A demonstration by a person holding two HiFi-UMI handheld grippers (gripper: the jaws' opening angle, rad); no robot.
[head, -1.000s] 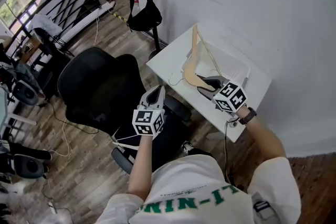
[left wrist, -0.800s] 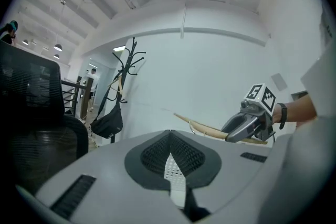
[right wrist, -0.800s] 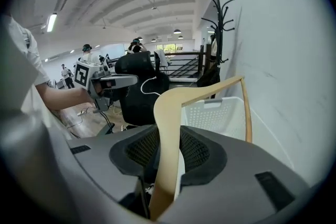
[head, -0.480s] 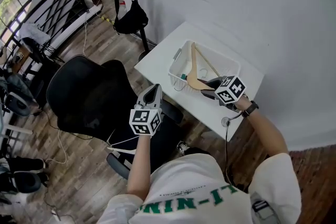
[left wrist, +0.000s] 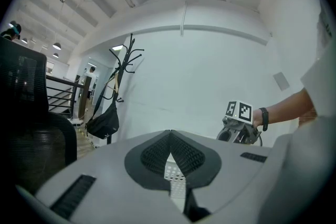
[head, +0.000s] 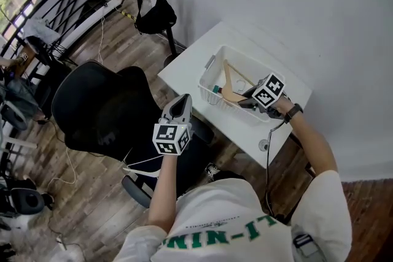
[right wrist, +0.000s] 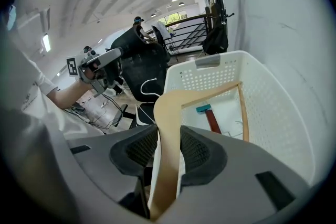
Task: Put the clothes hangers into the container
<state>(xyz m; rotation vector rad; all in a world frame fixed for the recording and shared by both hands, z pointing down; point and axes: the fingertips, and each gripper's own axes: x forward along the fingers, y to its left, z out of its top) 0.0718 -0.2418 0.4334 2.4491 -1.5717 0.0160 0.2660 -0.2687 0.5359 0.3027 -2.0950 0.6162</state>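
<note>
- Hanger position: the wooden hanger (head: pixel 228 81) now leans low inside the white basket (head: pixel 207 75) on the white table (head: pixel 184 73); a second ago it stood tall above the rim
- Right gripper (right wrist: pixel 169 140): the jaws are clamped on one arm of the hanger, close to its bend; the gripper has come down with its load and tips steeply toward the basket
- Far end of the hanger: the bar and far arm sit within the basket walls, above a teal and dark red piece (right wrist: pixel 209 115) lying on the bottom; whether the hanger touches the bottom cannot be told
- Left gripper (left wrist: pixel 169 150): the jaws are closed together on nothing, near the black chair (head: pixel 98 110) and well apart from the basket
- Meaning for the task: the placing looks nearly complete; the likely remaining step is to loosen the right jaws so the hanger settles, then draw the gripper clear of the rim
</note>
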